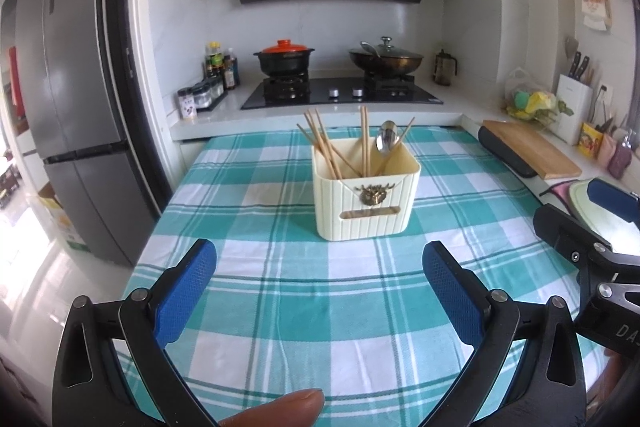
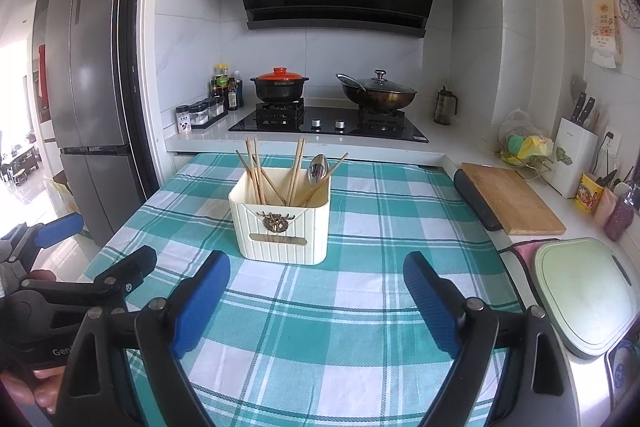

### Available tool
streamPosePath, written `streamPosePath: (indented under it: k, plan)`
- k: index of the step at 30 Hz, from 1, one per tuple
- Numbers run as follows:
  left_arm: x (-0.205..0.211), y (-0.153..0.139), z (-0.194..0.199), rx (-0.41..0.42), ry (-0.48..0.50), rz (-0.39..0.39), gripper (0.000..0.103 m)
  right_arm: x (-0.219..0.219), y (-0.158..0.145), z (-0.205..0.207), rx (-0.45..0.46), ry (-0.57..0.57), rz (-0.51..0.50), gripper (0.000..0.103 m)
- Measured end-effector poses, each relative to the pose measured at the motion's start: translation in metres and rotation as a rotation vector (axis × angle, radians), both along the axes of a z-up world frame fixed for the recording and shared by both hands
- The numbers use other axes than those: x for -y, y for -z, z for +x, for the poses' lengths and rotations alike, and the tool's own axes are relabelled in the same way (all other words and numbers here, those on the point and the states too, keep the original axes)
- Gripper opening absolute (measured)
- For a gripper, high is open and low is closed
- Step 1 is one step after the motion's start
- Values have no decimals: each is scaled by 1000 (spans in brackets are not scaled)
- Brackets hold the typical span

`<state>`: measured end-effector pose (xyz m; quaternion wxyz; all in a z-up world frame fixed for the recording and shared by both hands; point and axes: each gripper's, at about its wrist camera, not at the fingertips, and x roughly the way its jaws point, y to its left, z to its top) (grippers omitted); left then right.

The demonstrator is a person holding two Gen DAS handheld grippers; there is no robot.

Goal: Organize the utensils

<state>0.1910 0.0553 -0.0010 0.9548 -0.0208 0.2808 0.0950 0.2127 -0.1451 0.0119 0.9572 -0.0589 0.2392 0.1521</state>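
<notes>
Bare checked cloth (image 2: 320, 327) all around the cream utensil holder (image 2: 282, 227)

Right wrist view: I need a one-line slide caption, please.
Open right gripper hovers empty before a cream utensil holder of chopsticks and spoon.
</notes>
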Motion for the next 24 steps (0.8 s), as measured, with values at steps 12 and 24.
streamPosePath:
  k: [12, 24]
  plan:
    - [-4, 1, -1, -3, -15, -2, 103, -2, 0, -1, 1, -2, -4, 90]
    - [-4, 2, 1, -10, -18, -3, 103, -2, -1, -2, 5, 2, -11, 90]
